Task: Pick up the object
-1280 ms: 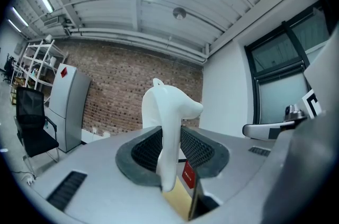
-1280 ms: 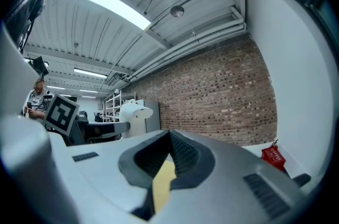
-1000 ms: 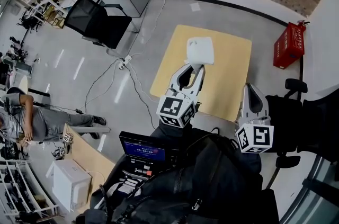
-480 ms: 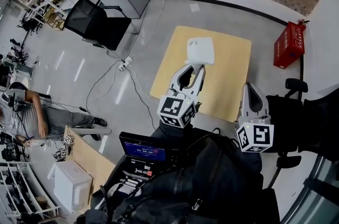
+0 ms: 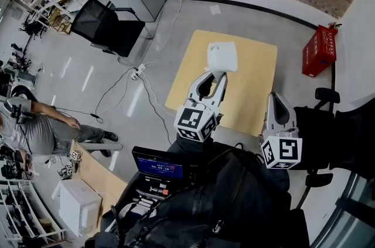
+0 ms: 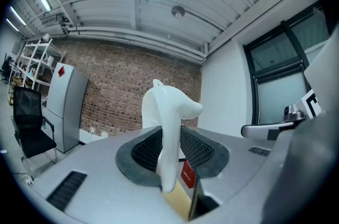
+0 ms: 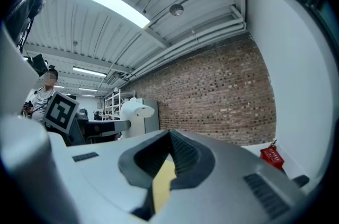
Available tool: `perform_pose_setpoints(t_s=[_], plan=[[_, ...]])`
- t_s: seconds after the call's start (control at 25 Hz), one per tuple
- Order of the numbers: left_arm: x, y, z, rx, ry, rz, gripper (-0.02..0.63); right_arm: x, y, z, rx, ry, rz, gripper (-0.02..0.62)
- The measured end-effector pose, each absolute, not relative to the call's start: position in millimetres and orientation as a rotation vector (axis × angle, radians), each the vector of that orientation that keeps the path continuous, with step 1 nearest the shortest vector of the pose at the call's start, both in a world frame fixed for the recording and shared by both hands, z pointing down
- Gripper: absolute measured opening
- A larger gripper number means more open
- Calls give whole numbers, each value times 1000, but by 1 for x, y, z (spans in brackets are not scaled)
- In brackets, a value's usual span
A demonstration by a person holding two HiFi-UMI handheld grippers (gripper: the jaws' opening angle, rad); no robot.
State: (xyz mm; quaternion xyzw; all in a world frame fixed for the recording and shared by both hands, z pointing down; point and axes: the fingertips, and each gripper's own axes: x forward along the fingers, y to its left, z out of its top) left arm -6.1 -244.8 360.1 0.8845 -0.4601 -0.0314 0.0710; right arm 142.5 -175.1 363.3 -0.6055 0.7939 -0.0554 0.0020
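Note:
My left gripper (image 5: 217, 72) is shut on a white moulded object (image 5: 221, 56), which hangs high over the yellow table (image 5: 252, 82). In the left gripper view the white object (image 6: 168, 112) stands upright, pinched between the dark ribbed pads (image 6: 197, 148), and rises well above the gripper (image 6: 170, 138). My right gripper (image 5: 278, 99) hangs over the table's near right corner, jaws together and empty. In the right gripper view its tips (image 7: 170, 135) meet, with only the yellow table showing behind them. The white object (image 7: 135, 112) appears there at the left.
A red crate (image 5: 319, 50) stands on the floor right of the table. A black chair (image 5: 108, 24) is at the upper left, another black chair (image 5: 328, 135) at the right. Cables (image 5: 137, 85) run over the floor. A person (image 5: 41, 132) is at the far left.
Both grippers and the white object have stayed where they were. The person at the far left has shifted and now bends forward.

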Motion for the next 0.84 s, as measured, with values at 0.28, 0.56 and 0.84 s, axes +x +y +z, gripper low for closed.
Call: perform_pose_setpoints(t_s=[0.28,0.56,0.84], plan=[[-2,-245,364,2660,-1377,-87,114,145,-175,365,-1901,2500,-174,5],[-1,-245,365,2669,-1380,-76,114,142,-175,365,-1888,2513,-174,5],[3,-249,360,2675,-1373,-81,114,146,-179,365,-1886,2511,-171,5]])
